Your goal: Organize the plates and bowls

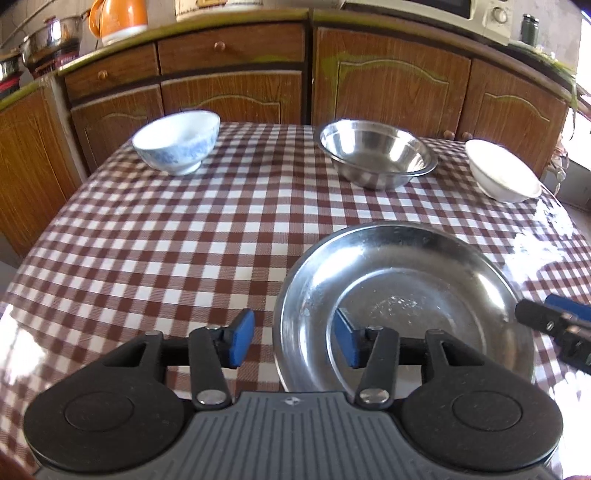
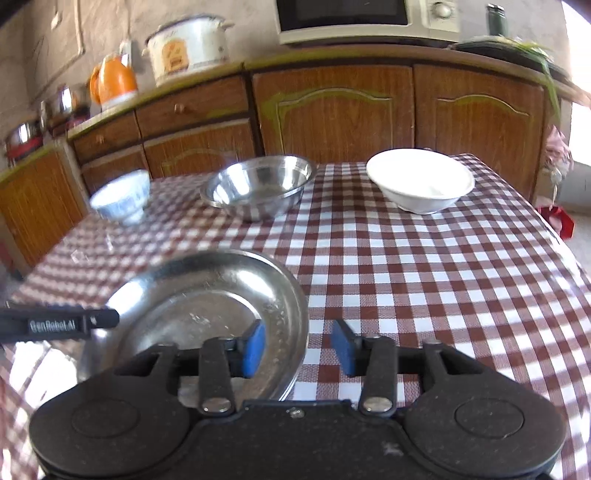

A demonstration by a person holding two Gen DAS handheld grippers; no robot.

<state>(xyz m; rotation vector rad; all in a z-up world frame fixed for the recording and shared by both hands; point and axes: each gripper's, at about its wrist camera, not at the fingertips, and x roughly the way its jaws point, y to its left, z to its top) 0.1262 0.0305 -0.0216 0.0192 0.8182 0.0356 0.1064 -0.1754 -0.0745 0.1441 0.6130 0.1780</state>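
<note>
- Surface point(image 1: 166, 240): glossy cloth, so the plate point(image 1: 406, 295) near its front edge could skid off if nudged.
- Steel bowl point(image 1: 376, 158), white bowl point(image 1: 502, 173), blue bowl point(image 1: 177, 142): far side.
- Left gripper point(image 1: 291, 339), right gripper point(image 2: 298, 343): both released, each straddling the plate's rim; a careless close could tip it.

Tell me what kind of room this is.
Most likely a home kitchen: wooden cabinets under a counter holding a microwave and a cooking pot, with a checked-cloth table in front.

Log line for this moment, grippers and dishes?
left gripper: open, straddling steel plate rim | right gripper: open, straddling rim | far row: blue-patterned bowl, steel bowl, white bowl, unstacked
</note>
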